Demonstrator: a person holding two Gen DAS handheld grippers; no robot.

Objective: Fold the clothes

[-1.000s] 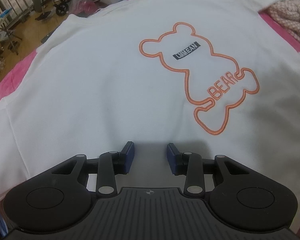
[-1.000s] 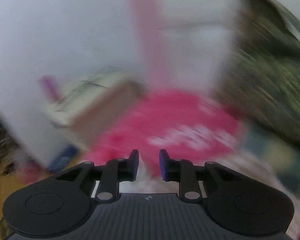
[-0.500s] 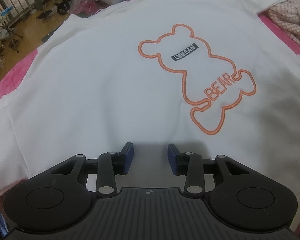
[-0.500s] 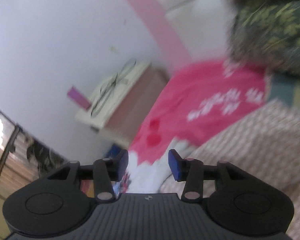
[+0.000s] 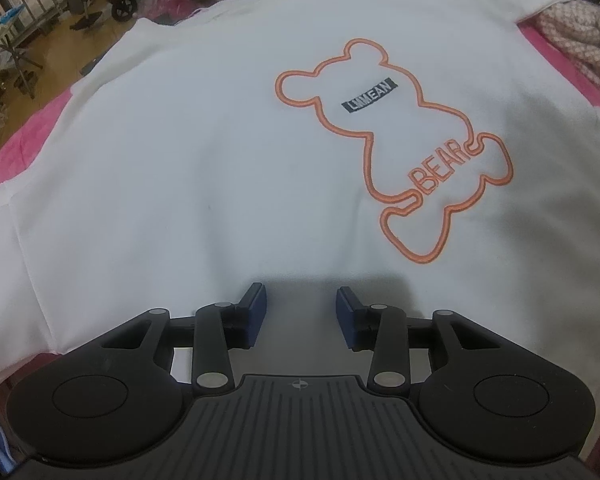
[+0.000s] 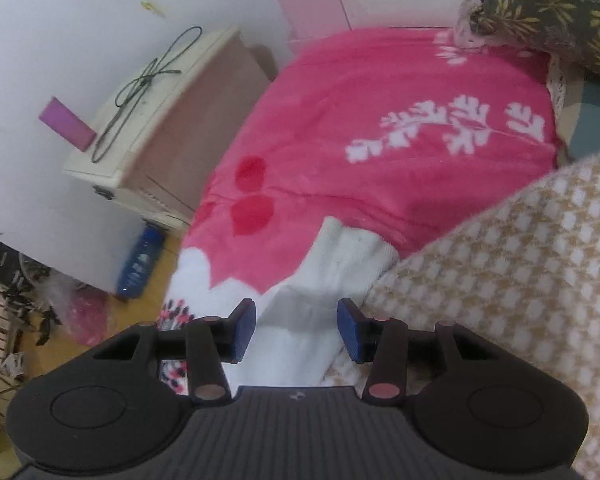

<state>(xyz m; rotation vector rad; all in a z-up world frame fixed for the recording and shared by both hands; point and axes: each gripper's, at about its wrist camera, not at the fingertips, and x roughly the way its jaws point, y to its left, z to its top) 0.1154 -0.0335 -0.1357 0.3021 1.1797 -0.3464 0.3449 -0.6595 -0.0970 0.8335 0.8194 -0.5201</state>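
A white sweatshirt (image 5: pixel 188 160) with an orange bear outline (image 5: pixel 400 152) lies spread flat on a pink bed. My left gripper (image 5: pixel 300 304) hovers open just above its near hem, nothing between the blue pads. In the right wrist view, one white sleeve (image 6: pixel 332 280) with a ribbed cuff stretches away over the pink blanket. My right gripper (image 6: pixel 296 320) is open, its fingers straddling that sleeve from above without closing on it.
A beige checked garment (image 6: pixel 512 280) lies right of the sleeve, also seen as a knit pile (image 5: pixel 580 40). A patterned pillow (image 6: pixel 552 12) sits at the bed's head. A nightstand (image 6: pixel 152 120) and blue bottle (image 6: pixel 140 260) stand beside the bed.
My right gripper swung down from the wall toward the bed, opened wider, and now frames the white sleeve. The left gripper drifted slightly and stays open.
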